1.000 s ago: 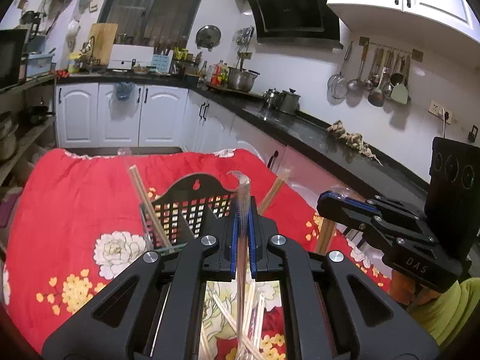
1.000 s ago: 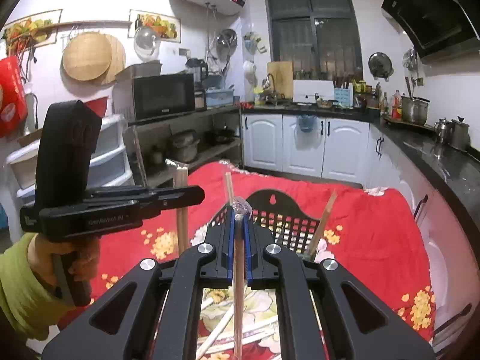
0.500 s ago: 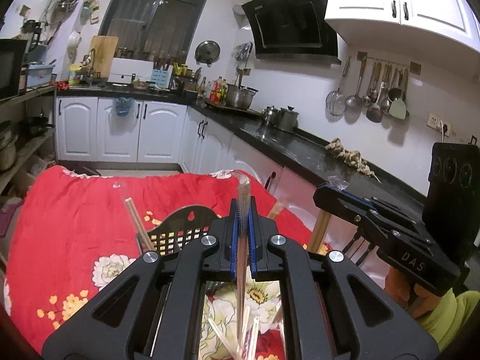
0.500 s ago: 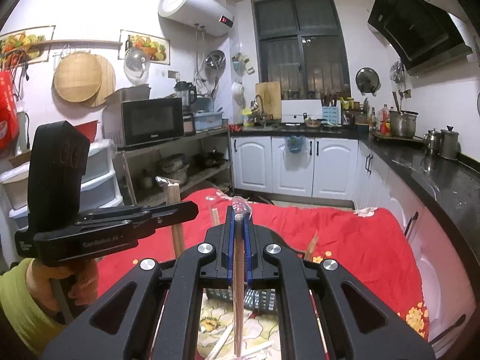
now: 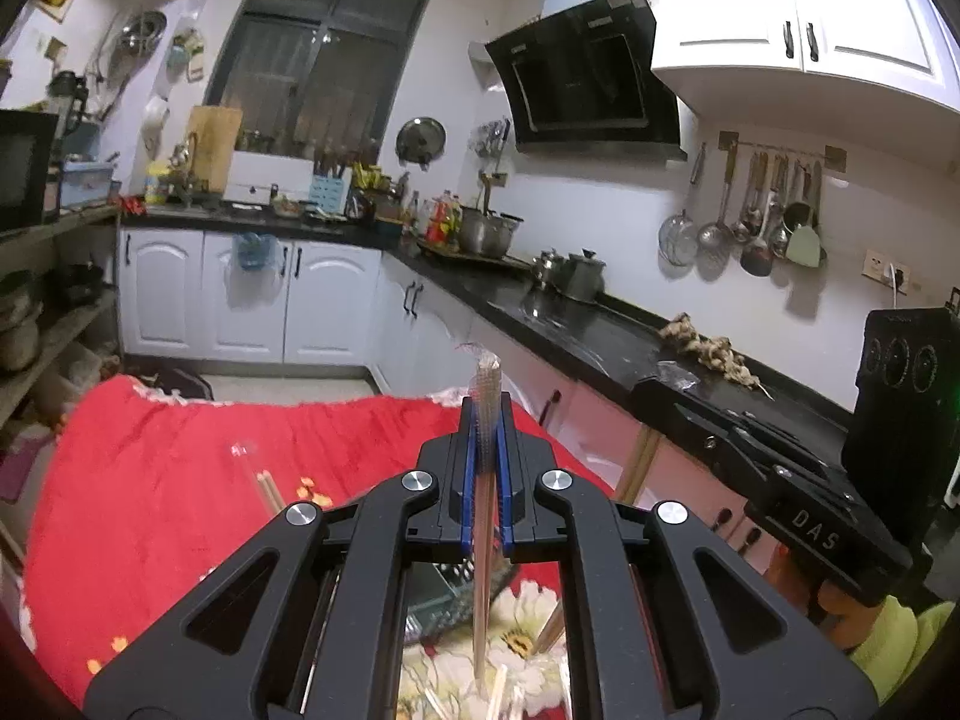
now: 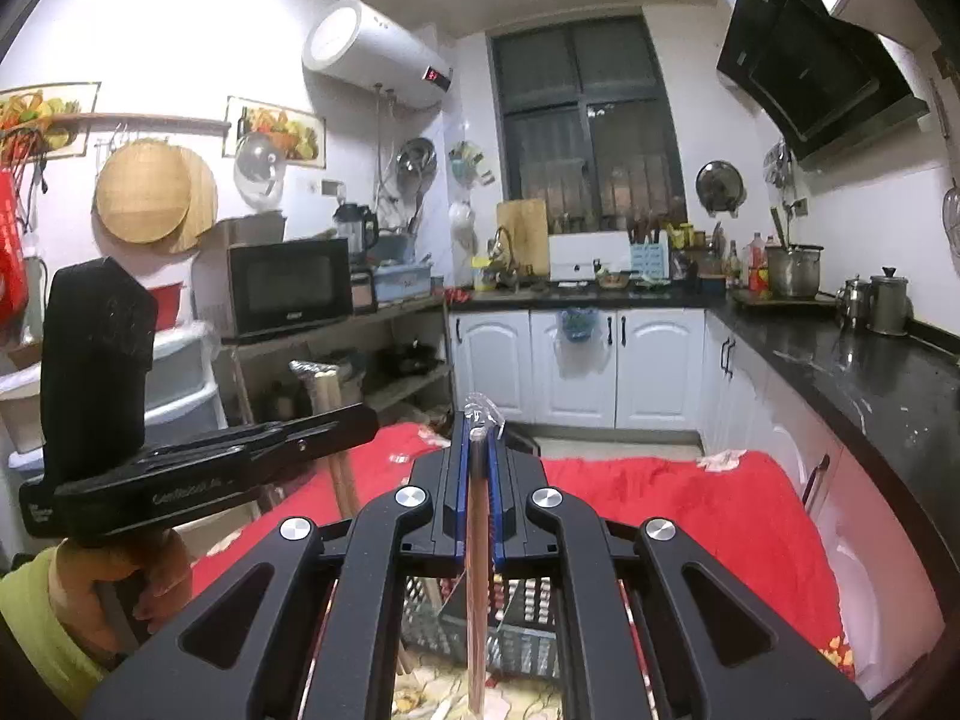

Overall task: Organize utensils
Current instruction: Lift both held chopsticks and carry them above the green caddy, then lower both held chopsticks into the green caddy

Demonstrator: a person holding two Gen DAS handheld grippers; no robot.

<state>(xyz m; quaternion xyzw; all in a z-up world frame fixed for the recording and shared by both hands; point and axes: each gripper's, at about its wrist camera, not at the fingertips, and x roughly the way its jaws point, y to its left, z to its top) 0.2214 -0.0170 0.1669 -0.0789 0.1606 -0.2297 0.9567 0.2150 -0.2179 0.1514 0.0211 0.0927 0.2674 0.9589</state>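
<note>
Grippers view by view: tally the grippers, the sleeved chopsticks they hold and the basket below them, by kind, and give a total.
Grippers: 2, the left gripper and the right gripper, both shut.
Sleeved chopsticks held: 2, the left chopsticks and the right chopsticks.
Black basket: 1.
Total: 5.

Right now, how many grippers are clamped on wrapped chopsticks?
2. The left gripper is shut on a wrapped chopstick pair held upright over the red tablecloth; the right gripper is shut on another wrapped pair above the black basket.
</note>
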